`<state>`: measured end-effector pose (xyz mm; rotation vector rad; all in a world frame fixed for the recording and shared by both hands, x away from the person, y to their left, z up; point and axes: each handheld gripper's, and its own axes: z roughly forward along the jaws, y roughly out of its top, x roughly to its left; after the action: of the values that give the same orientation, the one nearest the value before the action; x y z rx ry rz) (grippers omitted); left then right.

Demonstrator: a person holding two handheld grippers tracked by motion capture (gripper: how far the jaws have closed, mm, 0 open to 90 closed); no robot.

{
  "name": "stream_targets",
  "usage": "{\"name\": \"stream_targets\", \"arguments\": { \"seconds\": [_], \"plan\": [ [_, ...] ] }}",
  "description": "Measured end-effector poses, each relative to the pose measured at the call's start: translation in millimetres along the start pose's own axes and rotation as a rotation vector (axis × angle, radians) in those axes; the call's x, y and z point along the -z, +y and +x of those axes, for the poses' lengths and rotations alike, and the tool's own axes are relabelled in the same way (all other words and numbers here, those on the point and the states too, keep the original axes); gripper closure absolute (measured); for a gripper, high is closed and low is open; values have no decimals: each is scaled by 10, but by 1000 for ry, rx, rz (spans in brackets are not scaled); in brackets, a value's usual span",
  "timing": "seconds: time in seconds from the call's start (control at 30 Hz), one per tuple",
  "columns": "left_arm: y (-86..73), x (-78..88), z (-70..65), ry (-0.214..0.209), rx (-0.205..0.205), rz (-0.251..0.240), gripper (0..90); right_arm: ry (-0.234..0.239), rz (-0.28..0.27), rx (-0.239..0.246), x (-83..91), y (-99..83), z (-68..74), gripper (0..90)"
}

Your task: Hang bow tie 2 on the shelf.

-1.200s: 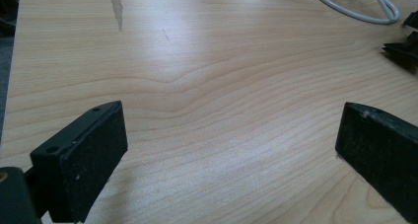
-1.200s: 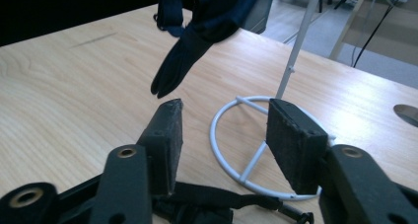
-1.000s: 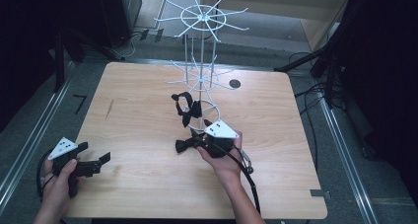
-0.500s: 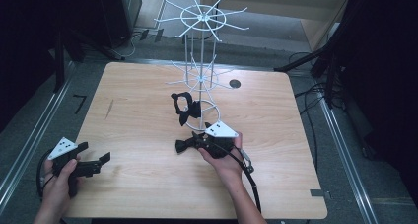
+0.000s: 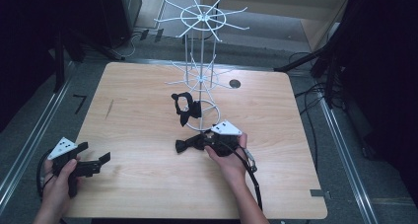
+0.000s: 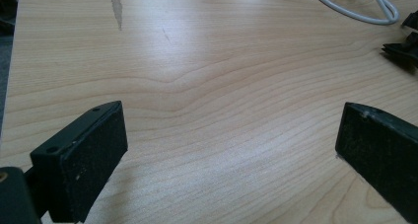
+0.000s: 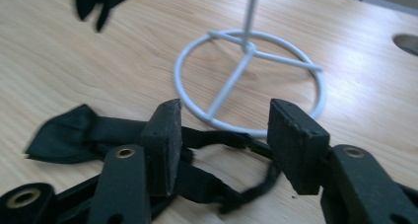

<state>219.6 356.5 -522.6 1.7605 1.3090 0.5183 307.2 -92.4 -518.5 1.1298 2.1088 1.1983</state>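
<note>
On the wooden table (image 5: 148,110), the black bow tie (image 7: 64,130) lies crosswise under the right gripper (image 7: 224,135) (jaws closing, strap between, unpinched); left gripper (image 6: 231,145) gapes empty.

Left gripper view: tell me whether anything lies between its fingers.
No: the left gripper has its fingers wide apart over bare wooden table.

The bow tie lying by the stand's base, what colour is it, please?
Black bow tie, clearest in the right gripper view.
</note>
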Motion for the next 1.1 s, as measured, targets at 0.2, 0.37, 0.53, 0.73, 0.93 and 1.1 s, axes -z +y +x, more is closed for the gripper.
{"name": "stream_targets", "arguments": {
  "seconds": [0.2, 0.37, 0.53, 0.73, 0.93, 1.1],
  "plan": [
    [0, -1, -1, 1, 0, 0, 0, -44, 34, -28, -18, -60, -106, 516],
    [0, -2, 0, 1, 0, 0, 0, -64, 69, -41, -60, -124, -154, 522],
    [0, -1, -1, 0, 1, 0, 0, -78, 115, -70, -102, -189, -198, 589],
    [0, -1, -1, 1, 0, 0, 0, -84, 140, -77, -121, -217, -218, 670],
    [0, -1, -5, 4, -2, 0, 0, -65, 146, -79, -110, -217, -205, 827],
    [-1, 1, -6, 6, -3, -1, 0, -66, 149, -62, -94, -224, -189, 899]
  ]
}}
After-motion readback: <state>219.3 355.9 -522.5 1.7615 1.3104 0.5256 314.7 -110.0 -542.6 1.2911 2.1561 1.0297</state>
